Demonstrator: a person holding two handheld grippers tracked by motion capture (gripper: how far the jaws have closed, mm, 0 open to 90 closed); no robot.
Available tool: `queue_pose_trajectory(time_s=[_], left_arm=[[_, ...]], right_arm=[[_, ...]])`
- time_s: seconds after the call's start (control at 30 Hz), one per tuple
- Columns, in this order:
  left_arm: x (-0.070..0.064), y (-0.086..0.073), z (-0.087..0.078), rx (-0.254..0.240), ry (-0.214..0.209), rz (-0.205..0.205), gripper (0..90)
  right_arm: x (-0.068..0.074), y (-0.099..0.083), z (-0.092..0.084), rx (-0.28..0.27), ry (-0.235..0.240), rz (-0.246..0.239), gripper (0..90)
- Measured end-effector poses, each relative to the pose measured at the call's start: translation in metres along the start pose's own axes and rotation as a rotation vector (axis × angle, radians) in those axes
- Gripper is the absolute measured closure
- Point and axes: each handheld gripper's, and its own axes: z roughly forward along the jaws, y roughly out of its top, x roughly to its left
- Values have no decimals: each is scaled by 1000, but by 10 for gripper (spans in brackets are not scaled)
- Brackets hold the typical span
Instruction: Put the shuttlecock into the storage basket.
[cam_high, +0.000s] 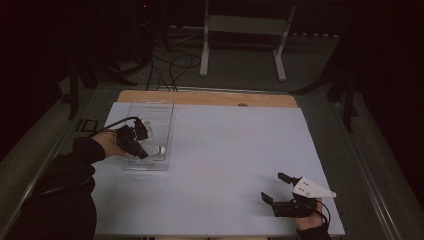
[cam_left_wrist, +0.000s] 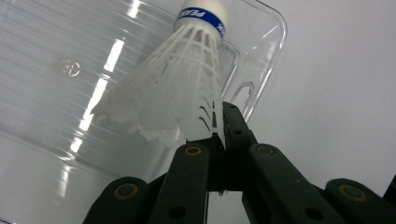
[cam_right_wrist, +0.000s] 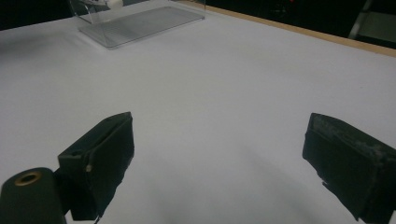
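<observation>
A white plastic shuttlecock (cam_left_wrist: 177, 84) with a blue band under its cork has the edge of its skirt pinched by my left gripper (cam_left_wrist: 219, 135). Its cork points away from the jaws. It hangs over a clear plastic tray (cam_left_wrist: 56, 70). In the high view the left gripper (cam_high: 137, 145) is over the near end of the tray (cam_high: 155, 112) at the table's left, and the shuttlecock (cam_high: 156, 149) sticks out to the right. My right gripper (cam_high: 274, 186) rests near the table's front right, open with nothing between its jaws. The right gripper (cam_right_wrist: 219, 154) faces bare white sheet.
A white sheet (cam_high: 225, 150) covers the table, with a wooden strip (cam_high: 210, 97) along its far edge. Beyond the table stand a white frame (cam_high: 245, 30) and loose cables (cam_high: 172, 67) on the floor. The tray (cam_right_wrist: 140, 21) lies far off in the right gripper view.
</observation>
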Motion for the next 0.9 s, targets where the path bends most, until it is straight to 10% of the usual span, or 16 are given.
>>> queue_pose_trajectory(time_s=[0.23, 0.4, 0.63, 0.9], left_arm=[[2, 4, 3, 6, 10, -41, 863], [10, 8, -1, 9, 33, -217, 447], [7, 9, 0, 3, 17, -222, 8], [4, 13, -7, -64, 12, -236, 0]], right_arm=[[0, 0, 1, 5, 1, 2, 91], [0, 0, 0, 7, -2, 1, 91], [0, 0, 0, 7, -2, 1, 91], [0, 0, 0, 12, -3, 0, 91]])
